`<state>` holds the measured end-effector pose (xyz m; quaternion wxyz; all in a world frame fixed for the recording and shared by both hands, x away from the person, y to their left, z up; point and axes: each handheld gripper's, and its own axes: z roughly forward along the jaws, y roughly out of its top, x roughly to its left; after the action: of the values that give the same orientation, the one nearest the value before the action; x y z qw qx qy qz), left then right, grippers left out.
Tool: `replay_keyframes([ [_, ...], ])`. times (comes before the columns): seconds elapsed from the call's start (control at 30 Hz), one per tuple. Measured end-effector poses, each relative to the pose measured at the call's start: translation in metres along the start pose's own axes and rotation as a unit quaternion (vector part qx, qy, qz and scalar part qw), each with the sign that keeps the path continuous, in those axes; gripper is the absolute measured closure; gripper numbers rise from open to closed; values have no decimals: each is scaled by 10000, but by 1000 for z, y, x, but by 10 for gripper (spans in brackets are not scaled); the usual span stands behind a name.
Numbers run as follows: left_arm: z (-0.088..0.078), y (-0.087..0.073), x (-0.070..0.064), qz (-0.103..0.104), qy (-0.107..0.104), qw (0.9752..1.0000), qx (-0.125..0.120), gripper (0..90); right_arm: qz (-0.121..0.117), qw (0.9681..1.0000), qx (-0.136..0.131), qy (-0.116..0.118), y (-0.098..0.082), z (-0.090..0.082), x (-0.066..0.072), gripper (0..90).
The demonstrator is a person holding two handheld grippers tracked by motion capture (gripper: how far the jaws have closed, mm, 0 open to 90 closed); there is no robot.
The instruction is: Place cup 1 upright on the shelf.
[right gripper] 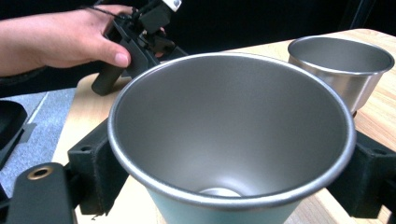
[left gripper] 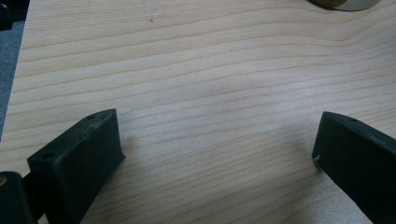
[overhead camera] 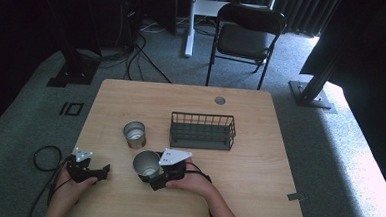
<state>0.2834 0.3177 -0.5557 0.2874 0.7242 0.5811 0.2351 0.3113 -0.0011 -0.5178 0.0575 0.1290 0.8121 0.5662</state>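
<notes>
A steel cup is near the table's front middle, and my right gripper is shut on it. In the right gripper view the cup is empty, with one black jaw pressed on each side of it below the rim. A second steel cup stands upright just behind it, also seen as the second cup. My left gripper rests at the table's front left corner. Its jaws are open over bare wood, holding nothing. The left gripper and its hand show beyond the held cup.
A dark wire basket stands empty at the table's middle, right of the second cup. A cable hole is near the far edge. A black chair stands beyond the table, and a cable loops on the floor at left.
</notes>
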Motion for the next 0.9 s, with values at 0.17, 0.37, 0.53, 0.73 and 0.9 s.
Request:
replay_keyframes([
  [0.17, 0, 0, 0, 0, -1, 10000, 5, 19, 79, 9999, -83, -35, 8, -3, -1, 125],
  [0.37, 0, 0, 0, -3, -2, 10000, 3, 19, 181, 9997, -132, -118, 16, -8, -3, 126],
  [0.53, 0, 0, 0, -3, -2, 10000, 3, 19, 252, 9995, -135, -142, 20, -13, -5, 126],
  [0.73, 0, 0, 0, -1, -2, 10000, 4, 19, 269, 9992, -186, -236, 25, -15, -6, 127],
  [0.9, 0, 0, 0, -1, -2, 10000, 4, 19, 378, 9986, -258, -251, 32, -20, -9, 127],
])
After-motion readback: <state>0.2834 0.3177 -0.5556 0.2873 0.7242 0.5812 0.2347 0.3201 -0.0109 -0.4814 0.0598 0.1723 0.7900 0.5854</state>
